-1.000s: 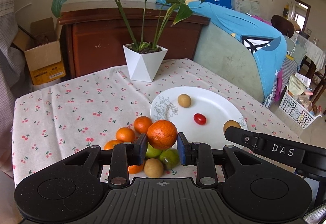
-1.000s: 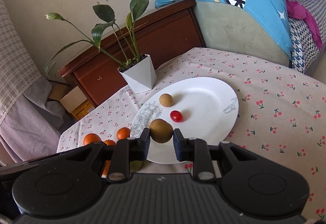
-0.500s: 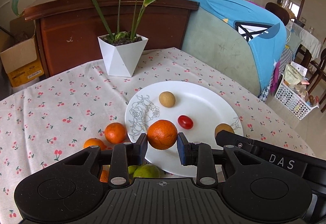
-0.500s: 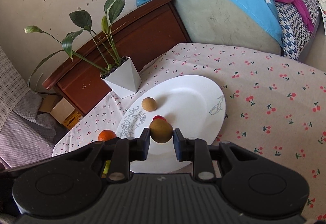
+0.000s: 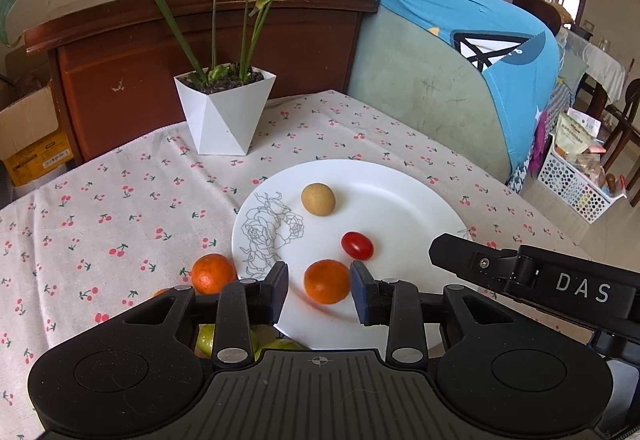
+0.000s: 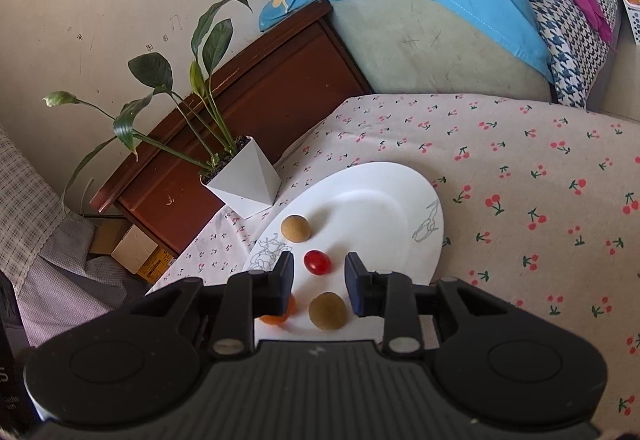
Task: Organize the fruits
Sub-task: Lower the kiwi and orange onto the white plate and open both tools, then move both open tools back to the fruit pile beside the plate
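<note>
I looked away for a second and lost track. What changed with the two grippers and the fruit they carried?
Both let go. The left gripper opened and its orange now lies on the plate; the right gripper opened and its brown fruit lies there too. The tan fruit, tomato, plant pot and loose orange on the cloth stayed put.

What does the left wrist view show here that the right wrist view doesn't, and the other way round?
Left wrist only: a loose orange on the tablecloth, green fruit under the open left claw.
Right wrist only: a brown kiwi on the plate below the open right claw.
Both: white plate, cherry tomato, tan fruit, released orange, potted plant.
</note>
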Available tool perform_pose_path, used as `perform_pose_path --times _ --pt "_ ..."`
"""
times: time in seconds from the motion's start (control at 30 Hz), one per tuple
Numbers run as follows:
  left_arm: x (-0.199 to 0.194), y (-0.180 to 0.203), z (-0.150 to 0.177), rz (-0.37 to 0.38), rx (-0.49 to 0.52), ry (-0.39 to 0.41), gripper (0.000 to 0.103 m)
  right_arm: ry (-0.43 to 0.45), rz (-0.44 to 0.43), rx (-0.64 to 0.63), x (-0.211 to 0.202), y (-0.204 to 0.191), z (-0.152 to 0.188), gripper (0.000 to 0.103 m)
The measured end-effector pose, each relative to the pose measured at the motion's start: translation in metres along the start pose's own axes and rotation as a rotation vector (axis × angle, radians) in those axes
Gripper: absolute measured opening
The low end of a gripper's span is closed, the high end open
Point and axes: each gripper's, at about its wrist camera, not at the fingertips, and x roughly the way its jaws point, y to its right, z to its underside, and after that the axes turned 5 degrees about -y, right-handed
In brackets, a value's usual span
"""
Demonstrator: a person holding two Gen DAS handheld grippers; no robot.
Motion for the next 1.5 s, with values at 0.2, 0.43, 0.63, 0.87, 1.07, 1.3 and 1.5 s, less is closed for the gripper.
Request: perform_pose_path --times 0.2,0.43,0.63,0.87,1.07,1.3,1.5 --pt "-0.022 -0.006 -0.004 0.002 -0.018 0.058 0.066 -0.001 0.005 -0.031 -0.009 -0.003 0.002 0.033" --pt "-0.054 -0.025 -0.003 -0.01 -0.084 0.106 0.077 -0.033 0.018 -0.112 -0.018 -0.014 0.013 0.033" --pt "-0.074 -0.047 0.006 -0.03 -0.153 0.114 0.077 -0.069 0.006 -0.201 -0.026 -0.03 0.029 0.033" --pt "-0.087 -0.069 0.023 -0.086 -0.225 0.103 0.078 -0.119 -0.029 -0.248 -0.026 -0.041 0.047 0.033" --pt "-0.09 -0.083 0.035 -0.121 -0.263 0.081 0.078 -0.151 -0.057 -0.261 -0.016 -0.048 0.057 0.033" --pt "-0.082 -0.091 0.047 -0.155 -0.276 0.033 0.078 -0.171 -0.076 -0.269 0.003 -0.056 0.066 0.033" --pt "-0.075 -0.093 0.057 -0.16 -0.282 -0.001 0.077 -0.18 -0.093 -0.228 0.021 -0.054 0.066 0.033"
